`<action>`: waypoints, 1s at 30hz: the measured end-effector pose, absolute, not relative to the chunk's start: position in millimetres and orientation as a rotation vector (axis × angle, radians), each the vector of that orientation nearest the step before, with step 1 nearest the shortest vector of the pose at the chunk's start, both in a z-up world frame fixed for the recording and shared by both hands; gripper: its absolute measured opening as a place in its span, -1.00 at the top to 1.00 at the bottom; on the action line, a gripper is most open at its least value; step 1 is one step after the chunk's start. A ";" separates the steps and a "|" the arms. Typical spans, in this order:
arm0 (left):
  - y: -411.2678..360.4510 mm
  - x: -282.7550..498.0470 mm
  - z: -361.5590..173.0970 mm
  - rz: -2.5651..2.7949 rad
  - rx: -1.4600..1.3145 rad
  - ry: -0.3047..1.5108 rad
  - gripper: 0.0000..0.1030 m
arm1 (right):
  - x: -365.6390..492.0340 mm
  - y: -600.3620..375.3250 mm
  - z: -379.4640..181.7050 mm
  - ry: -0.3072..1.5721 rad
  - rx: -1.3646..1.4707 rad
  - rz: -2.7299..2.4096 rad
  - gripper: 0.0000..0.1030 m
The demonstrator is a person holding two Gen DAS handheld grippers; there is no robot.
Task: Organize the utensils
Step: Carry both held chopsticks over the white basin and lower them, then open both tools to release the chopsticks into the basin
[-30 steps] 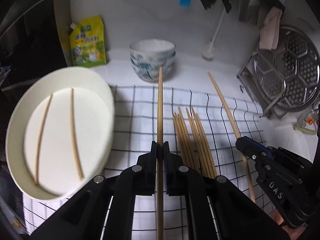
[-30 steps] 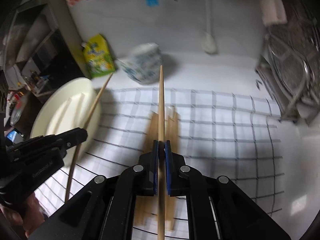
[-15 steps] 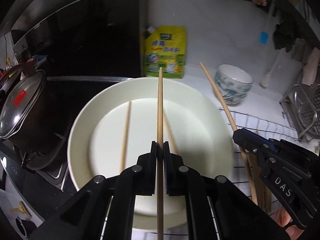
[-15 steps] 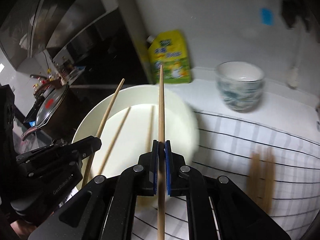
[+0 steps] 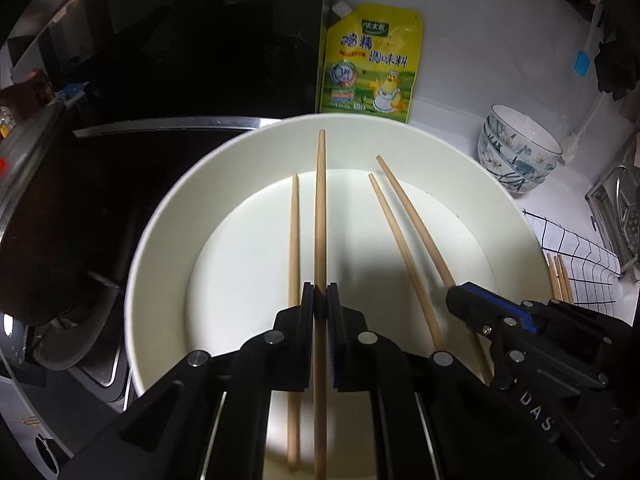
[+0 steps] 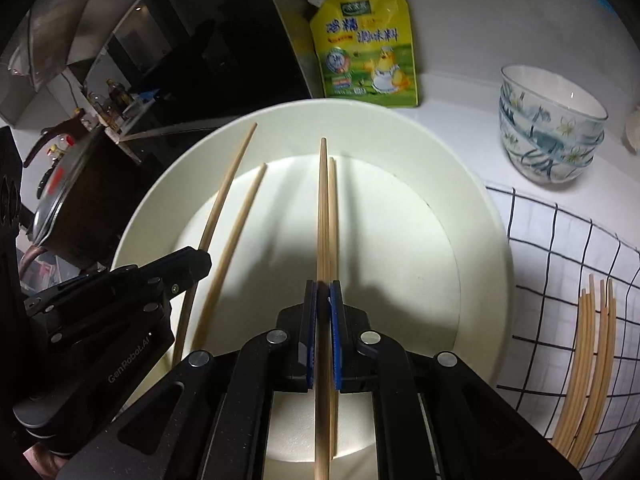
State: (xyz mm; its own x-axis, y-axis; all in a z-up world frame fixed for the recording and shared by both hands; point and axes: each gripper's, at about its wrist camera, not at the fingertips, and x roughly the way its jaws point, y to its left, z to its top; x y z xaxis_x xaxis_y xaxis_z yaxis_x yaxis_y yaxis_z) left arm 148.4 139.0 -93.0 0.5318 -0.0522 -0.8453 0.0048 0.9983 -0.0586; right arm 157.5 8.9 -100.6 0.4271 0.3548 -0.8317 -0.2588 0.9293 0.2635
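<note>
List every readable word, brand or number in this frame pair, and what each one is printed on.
"鸡精" and "调味料": large characters on the yellow seasoning pouch.
"3" in the round badge on that pouch; its green logo and small print are too small to read.
"DAS": on the body of the right gripper, in the left wrist view.
"GenRobot.AI": on the body of the left gripper, in the right wrist view.

Matte black plastic all over the left hand-held gripper (image 5: 320, 300): two angular linkage arms, each dotted with round silver screw heads, and blue pads lining the inner faces of its fingers (image 5: 331, 344). The right hand-held gripper (image 6: 323, 292) is the same build, black with silver screws and blue pads. White lettering shows on their bodies: "DAS" on the right one, "GenRobot.AI" on the left one.
</note>
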 end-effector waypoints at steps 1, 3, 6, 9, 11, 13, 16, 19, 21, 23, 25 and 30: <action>138.7 150.3 -95.9 -0.036 -0.051 1.016 0.86 | 158.6 8.8 -102.4 1.066 0.103 0.380 0.88; 137.3 154.1 -100.4 -0.034 -0.045 1.024 0.85 | 160.0 7.4 -105.8 1.070 0.101 0.370 0.88; 137.1 158.4 -99.4 -0.028 -0.045 1.038 0.84 | 159.2 6.1 -105.9 1.070 0.095 0.357 0.88; 138.7 158.0 -94.6 -0.004 -0.022 1.071 0.39 | 157.4 4.4 -101.9 1.051 0.084 0.338 0.73; 140.1 155.9 -87.4 0.014 -0.024 1.053 -0.14 | 155.6 2.3 -97.8 1.033 0.080 0.327 0.60; 140.8 152.2 -79.4 0.023 -0.019 1.040 -0.15 | 152.6 -1.4 -94.3 1.025 0.085 0.324 0.60; 143.6 145.8 -75.7 0.028 -0.023 1.040 -0.15 | 145.5 -5.0 -90.0 1.014 0.083 0.325 0.60; 144.0 137.7 -72.3 0.021 -0.031 1.018 -0.15 | 136.9 -8.7 -85.4 1.006 0.086 0.326 0.60; 143.4 132.7 -70.6 0.012 -0.038 1.005 -0.15 | 132.5 -11.8 -82.2 1.003 0.086 0.328 0.60; 142.3 126.4 -68.4 0.006 -0.040 1.004 -0.15 | 126.5 -15.8 -78.2 1.003 0.082 0.327 0.60; 138.4 121.3 -63.9 0.006 -0.029 1.003 -0.15 | 121.1 -19.2 -73.1 1.003 0.079 0.329 0.60; 129.1 105.7 -48.1 -0.004 -0.036 0.979 -0.15 | 102.8 -34.9 -55.9 0.984 0.070 0.323 0.59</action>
State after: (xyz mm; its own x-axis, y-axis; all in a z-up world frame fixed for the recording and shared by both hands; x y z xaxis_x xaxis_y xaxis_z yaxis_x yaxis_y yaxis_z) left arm 105.7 129.1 -48.1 0.5575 -0.0196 -0.8299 -0.0125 0.9994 -0.0320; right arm 102.8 -34.9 -55.9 0.5104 0.2992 -0.8062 -0.2362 0.9502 0.2031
